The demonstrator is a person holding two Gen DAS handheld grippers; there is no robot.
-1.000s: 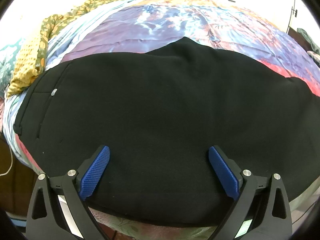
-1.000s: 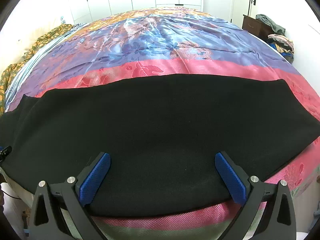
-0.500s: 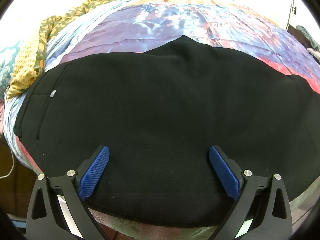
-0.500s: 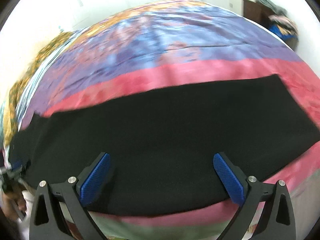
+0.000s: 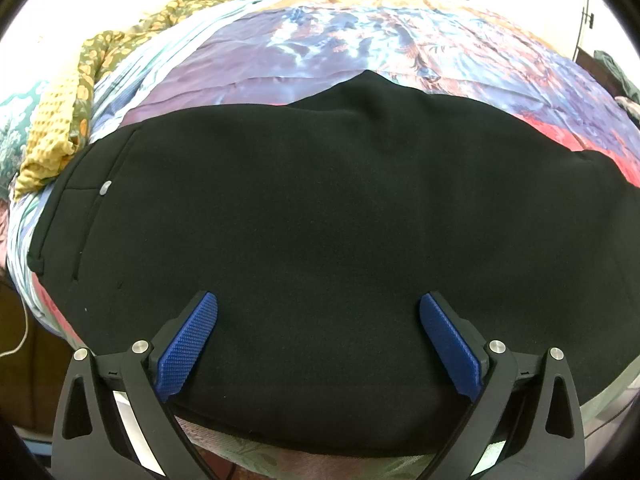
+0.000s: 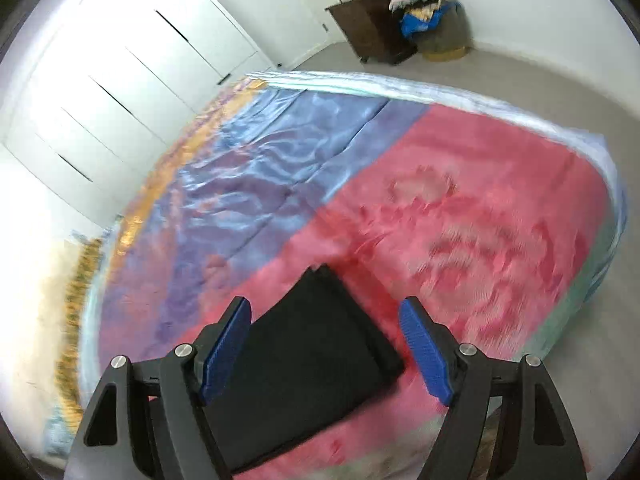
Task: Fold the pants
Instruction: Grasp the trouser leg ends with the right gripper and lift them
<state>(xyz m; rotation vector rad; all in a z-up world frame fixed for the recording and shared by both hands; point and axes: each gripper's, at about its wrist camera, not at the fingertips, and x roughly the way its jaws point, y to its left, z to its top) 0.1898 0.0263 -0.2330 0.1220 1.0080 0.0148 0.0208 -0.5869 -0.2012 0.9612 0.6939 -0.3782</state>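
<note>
Black pants lie flat on a bed. The left hand-held gripper hovers released above them; the right hand-held gripper is closing, empty, probably lining up on the hem for a fold.

My left gripper pointed steeply downward, its two black arms rising from the lower corners of its own view and ending in blue ribbed pads that stood wide apart, with nothing pinched between them and neither pad pressing on anything. My right gripper pointed downward at a shallower slant and sat rolled to one side, so its view came out tilted and smeared. Its blue pads stood apart with the jaws closing, narrower than the left pair; dark cloth showed beyond the gap, but neither pad pressed on it.
</note>
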